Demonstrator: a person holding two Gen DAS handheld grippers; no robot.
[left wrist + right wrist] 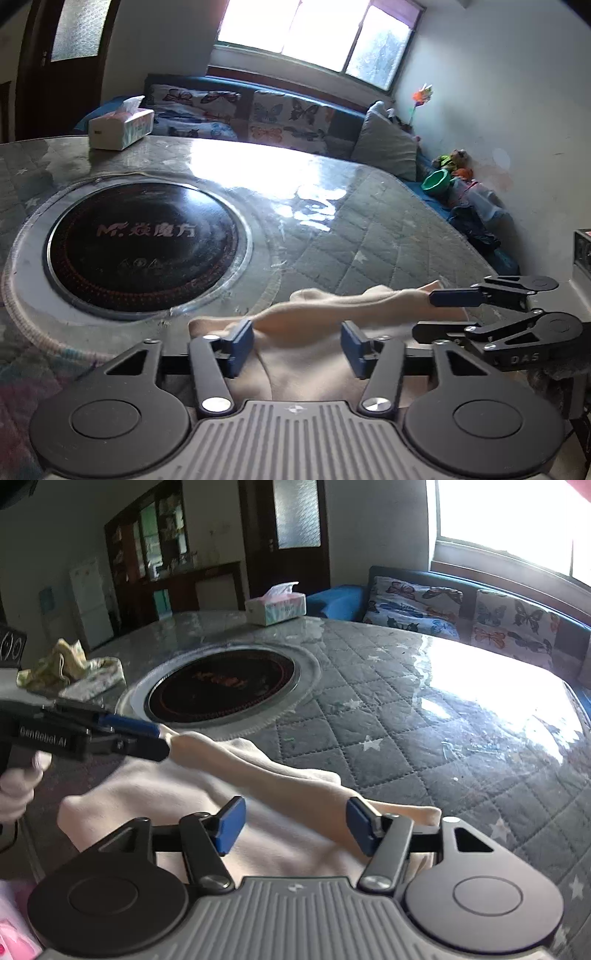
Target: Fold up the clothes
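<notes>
A cream garment (pixel 310 354) lies on the quilted table (pixel 369 229) near its front edge; it also shows in the right wrist view (pixel 258 775). My left gripper (pixel 297 345) is open, its jaws wide apart over the cloth, with a raised fold between the blue pads. Seen from the right wrist view, the left gripper (pixel 157 740) points at the raised fold's left end, touching the cloth. My right gripper (pixel 295 825) is open over the garment's right part. In the left wrist view it (pixel 432 314) sits at the cloth's right end.
A round black cooktop (pixel 142 236) is set in the table's middle. A tissue box (pixel 122 125) stands at the far edge. Crumpled patterned cloth (pixel 70 668) lies at the far left. A sofa with butterfly cushions (pixel 258 110) runs behind the table.
</notes>
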